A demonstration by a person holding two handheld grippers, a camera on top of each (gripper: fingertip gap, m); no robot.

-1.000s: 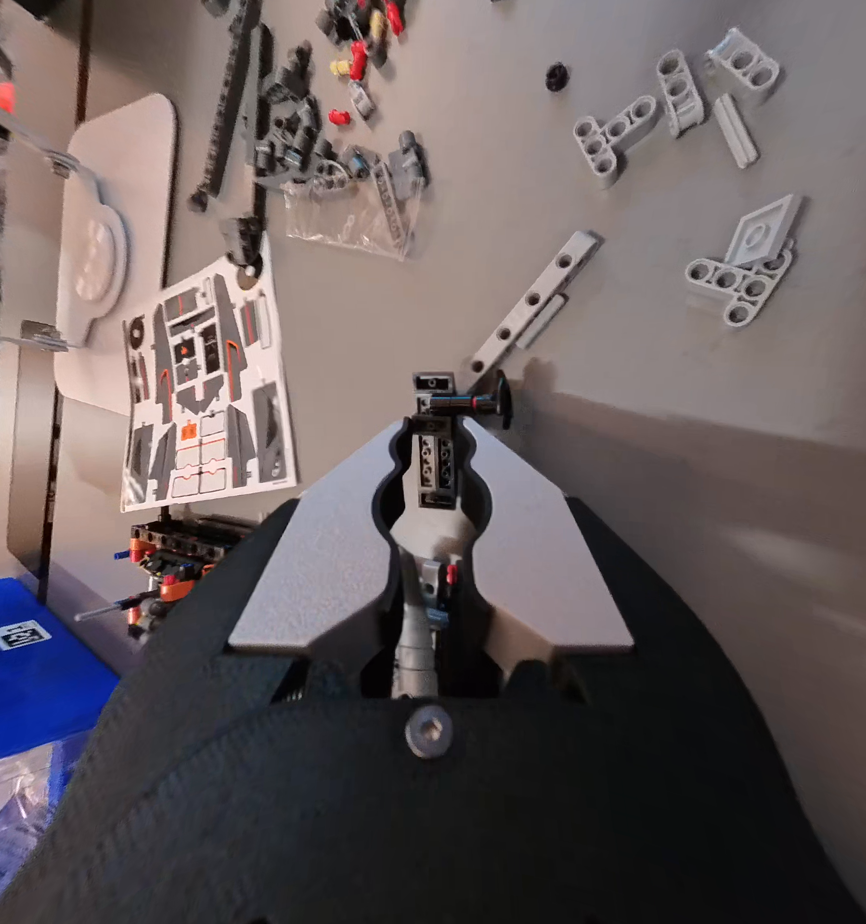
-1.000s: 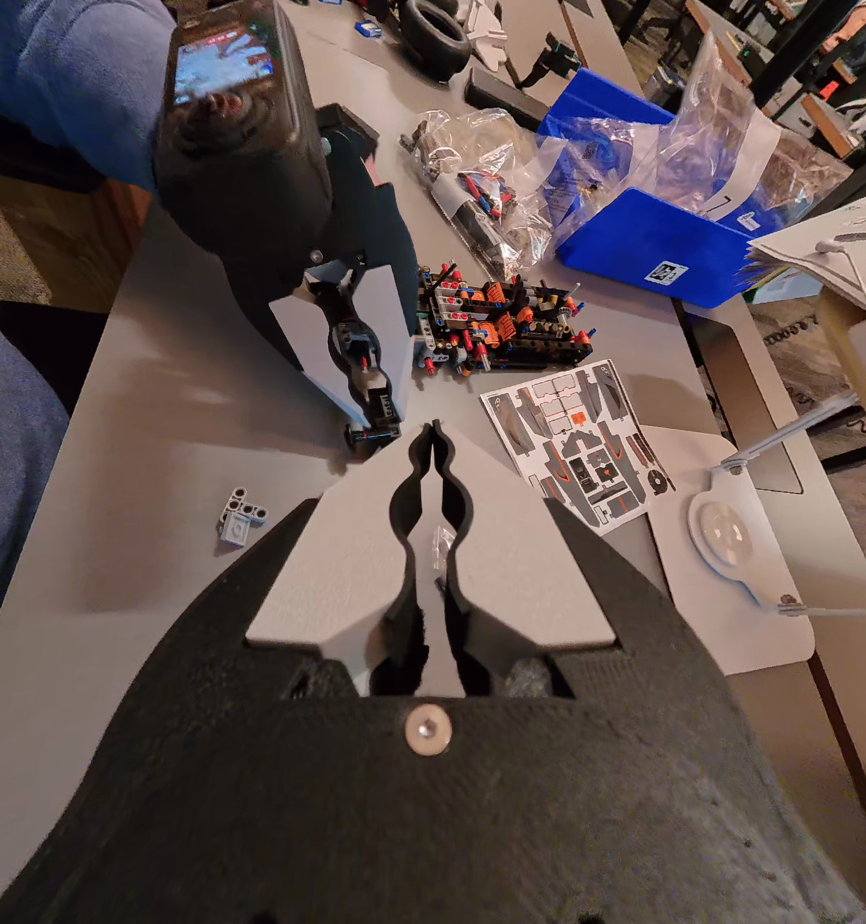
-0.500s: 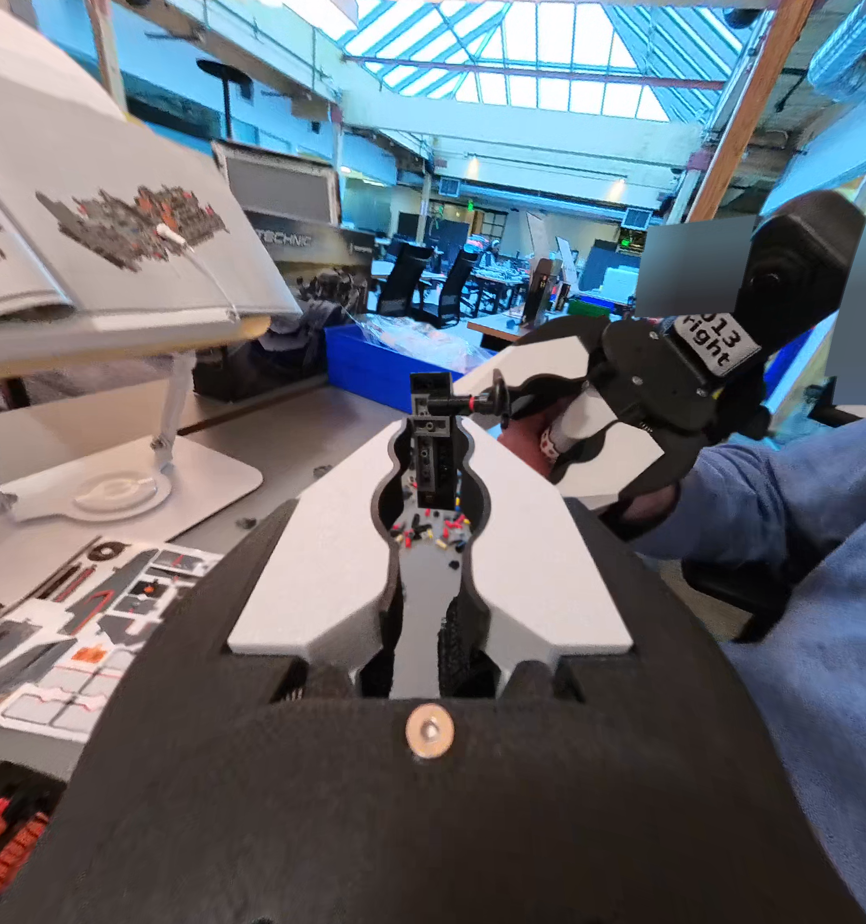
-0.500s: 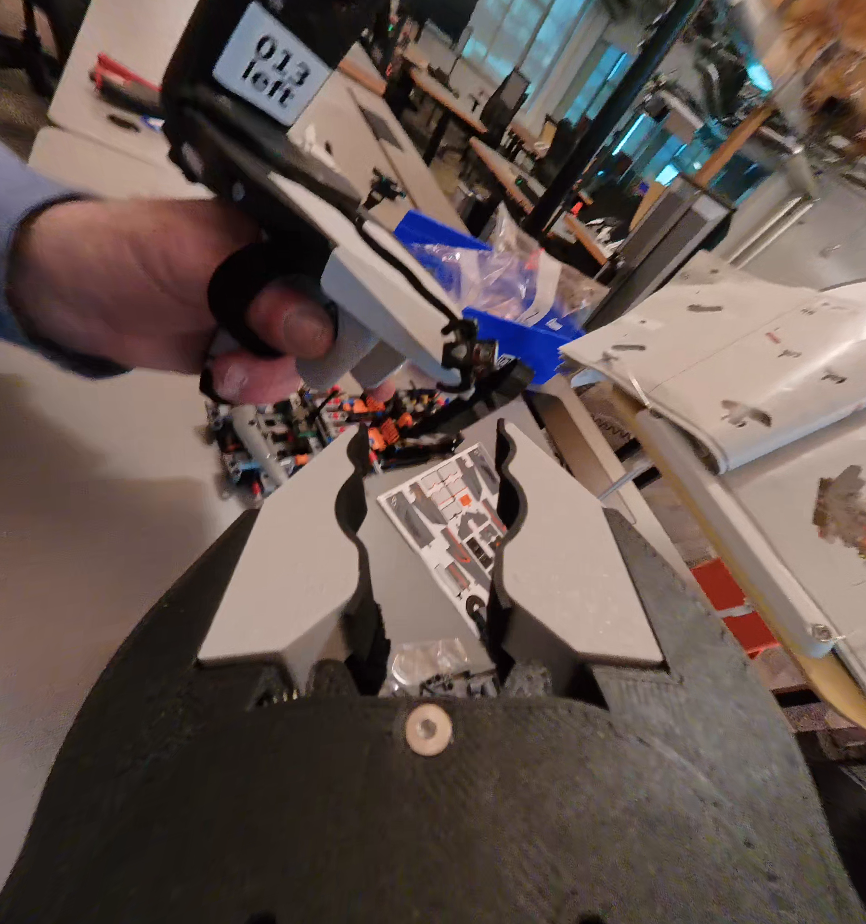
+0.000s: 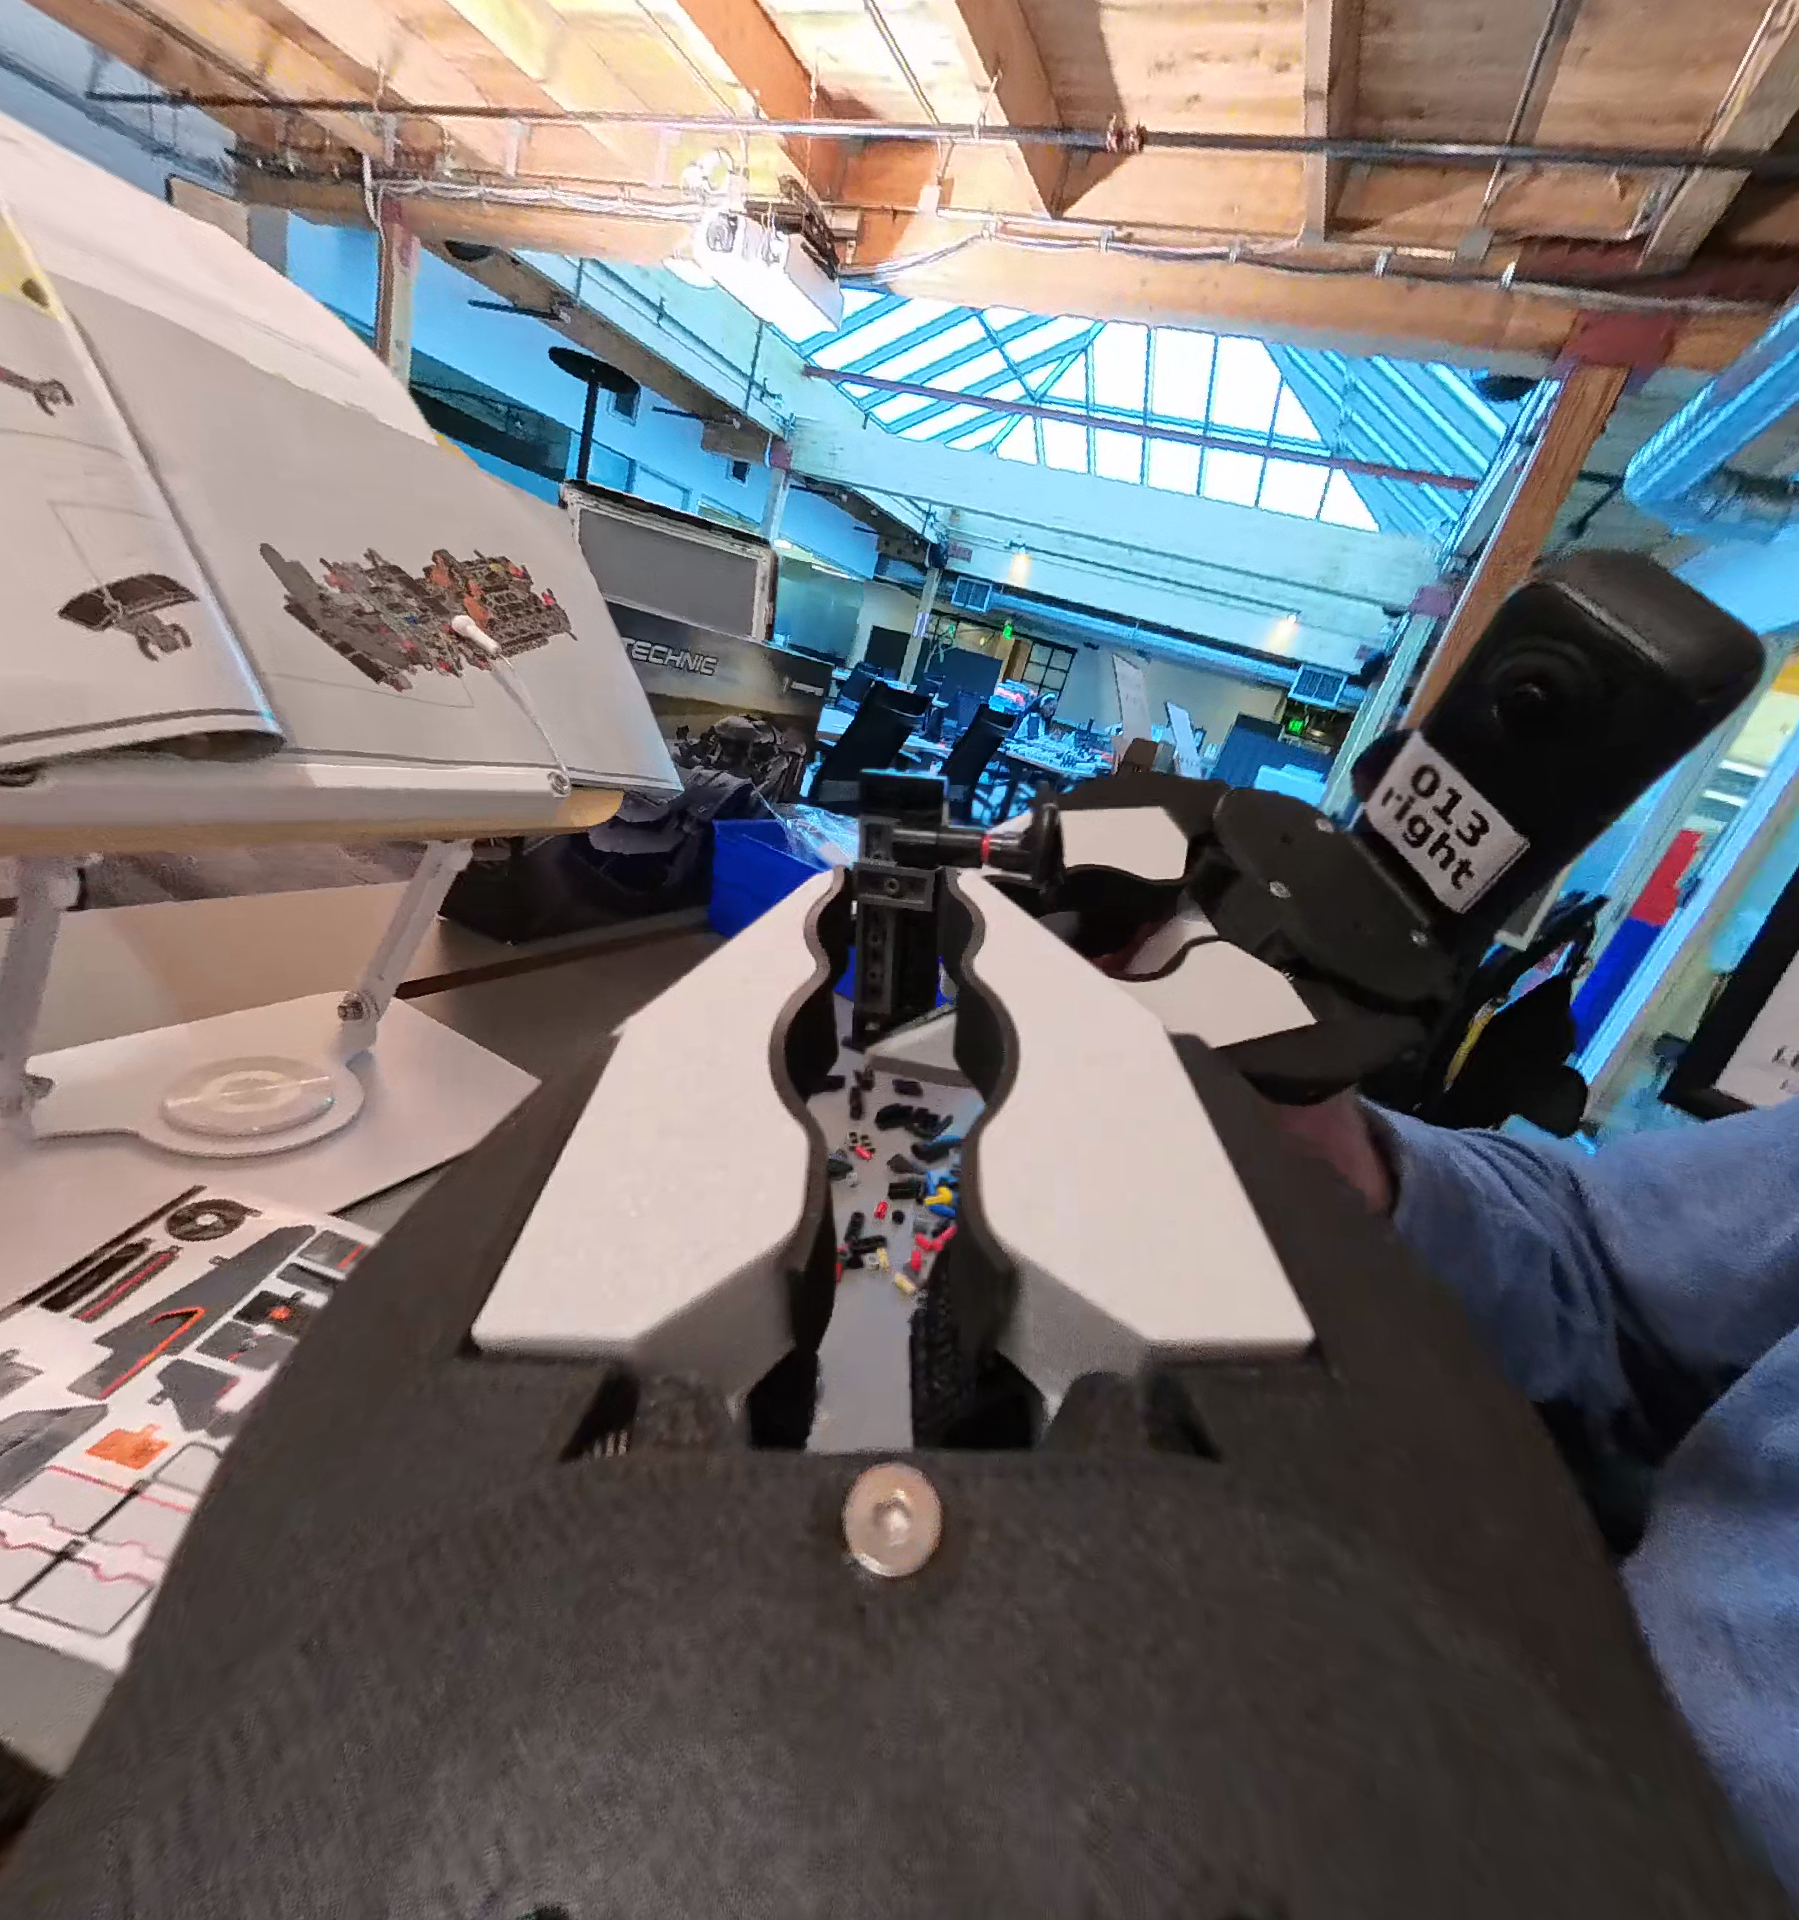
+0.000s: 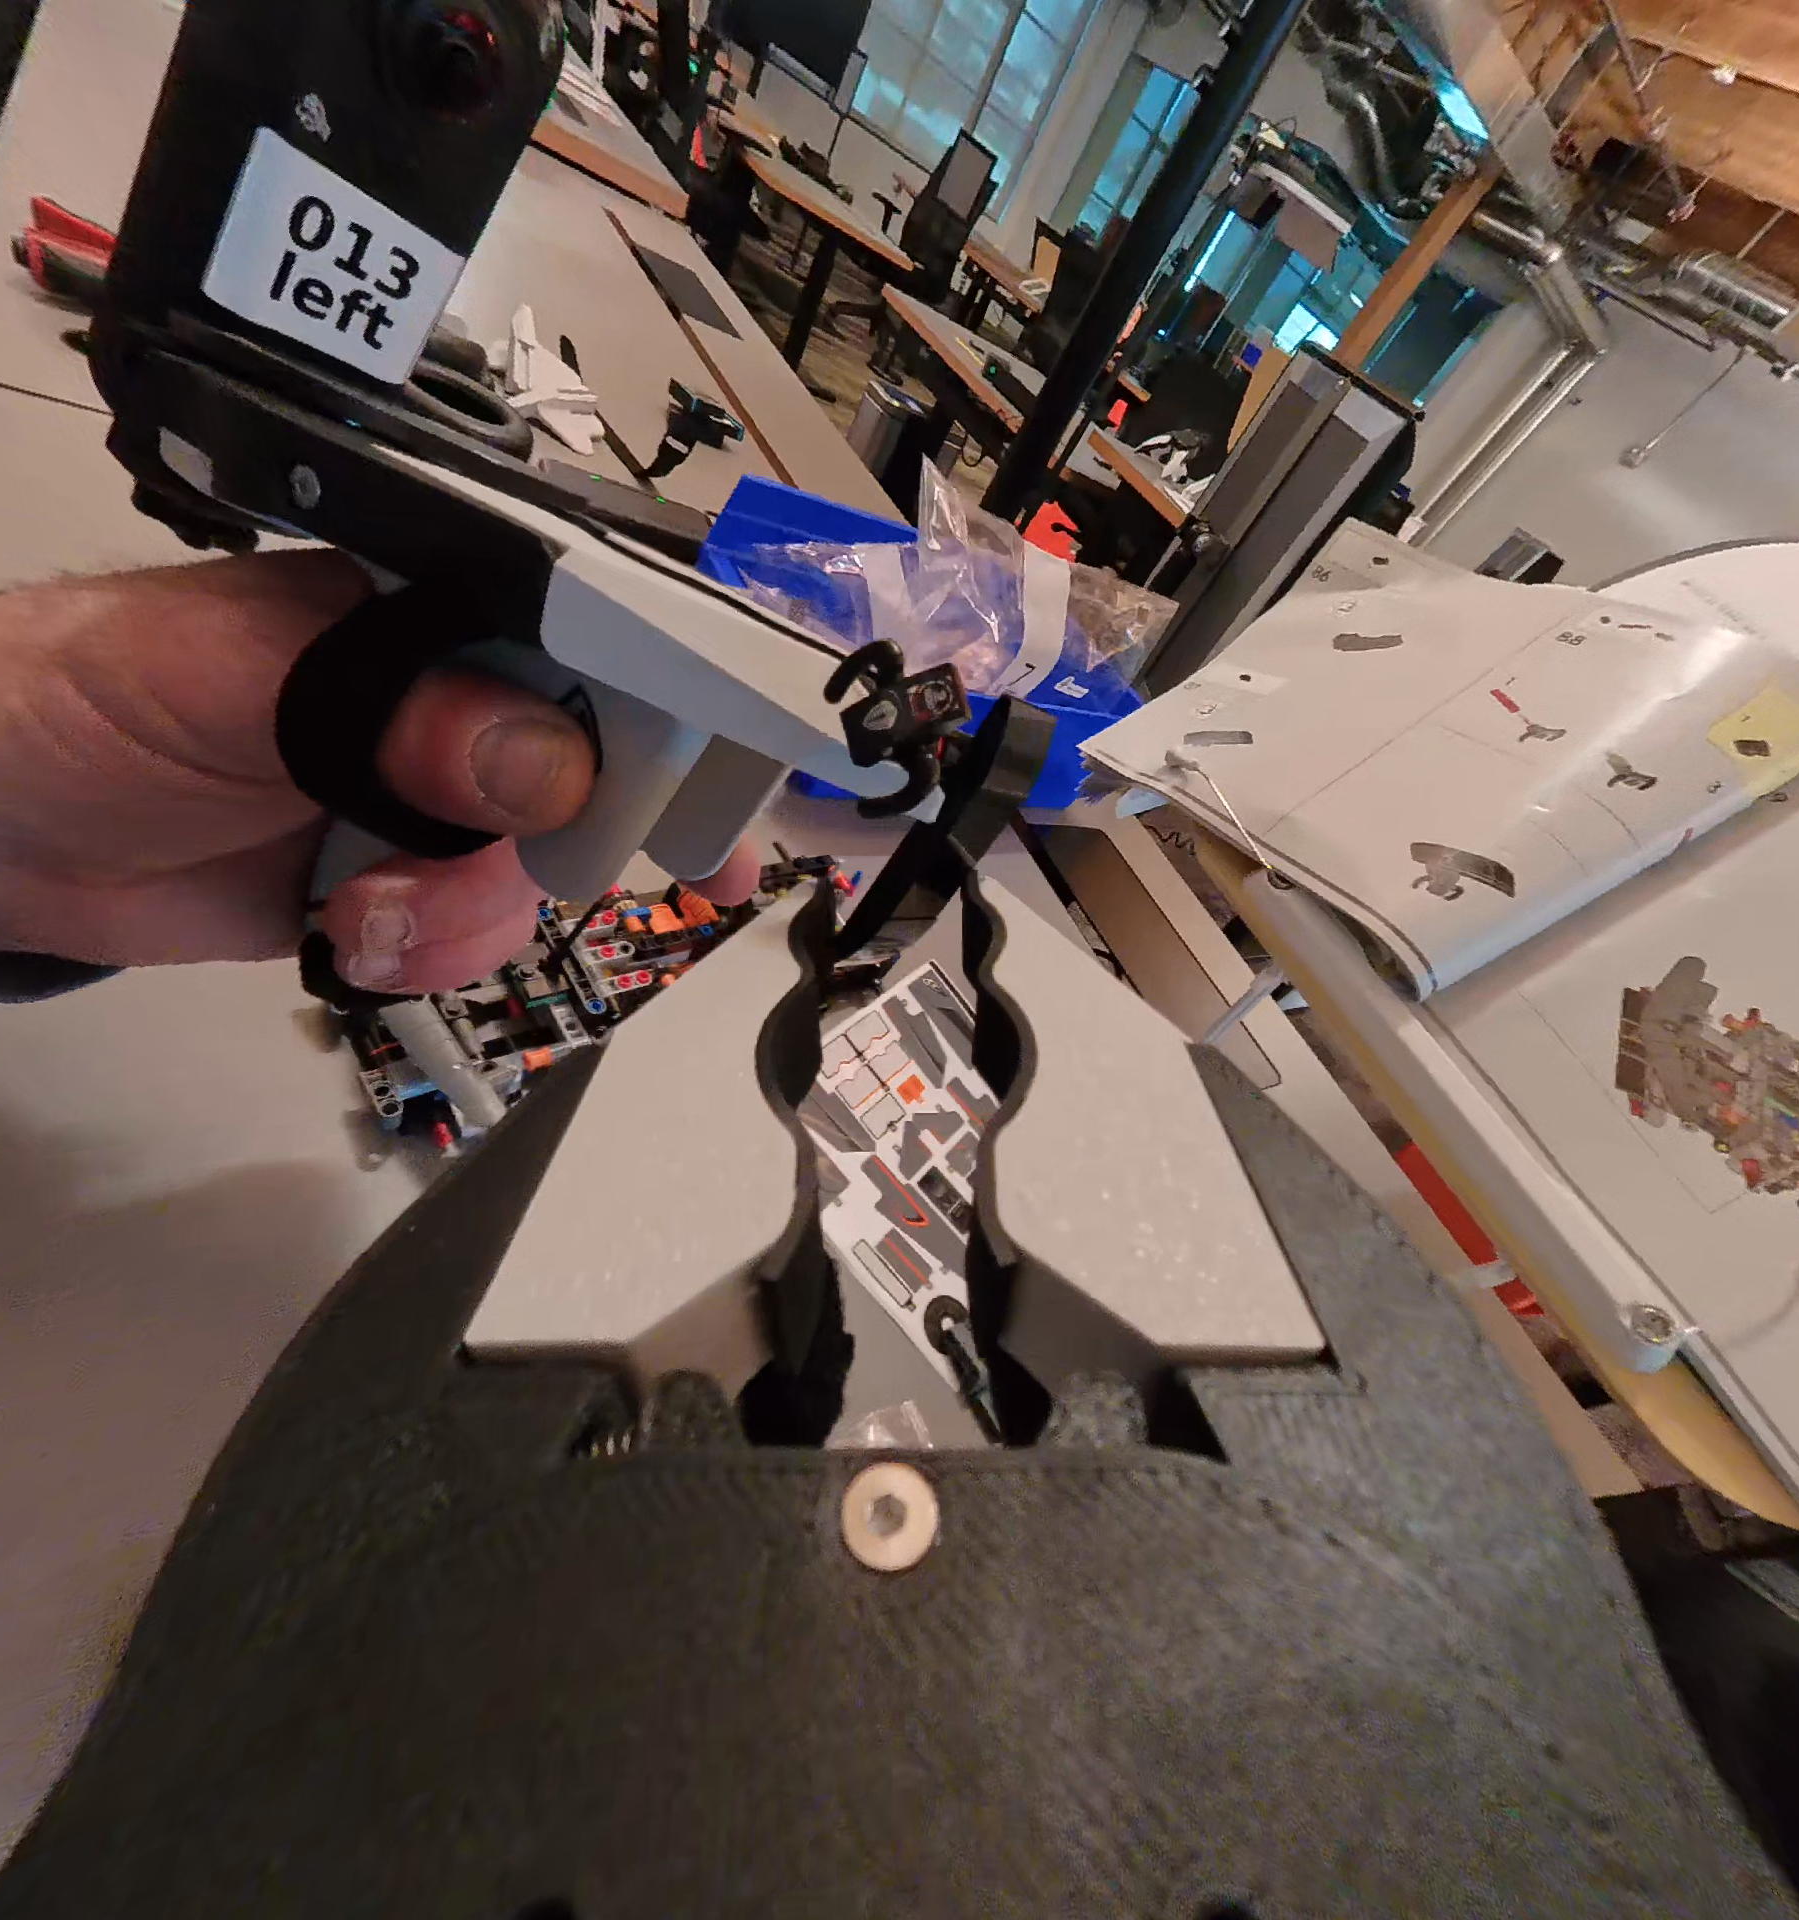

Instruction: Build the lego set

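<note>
The left gripper (image 5: 897, 894) is clamping a small black lego piece (image 5: 895, 914) upright between its fingertips, raised above the grey table (image 5: 521, 966), with a black-and-red peg jutting toward 3 o'clock into the tips of the right gripper (image 5: 1040, 847). Only the left wrist view is showing loose coloured pegs (image 5: 900, 1195) lying on the table under the jaws. Only the right wrist view is showing the half-built model (image 6: 562, 997) at 9 o'clock, the person's hand (image 6: 199, 769) squeezing the left gripper (image 6: 905, 727), and the right gripper (image 6: 890, 914) with its jaws slightly parted around a thin black part; firm grip I cannot tell. The sticker sheet (image 6: 905, 1122) is lying below, the open manual (image 6: 1497, 748) standing at 2 o'clock. The room is a large office with skylights. Compared with a second ago, both grippers have tilted up from the table.
</note>
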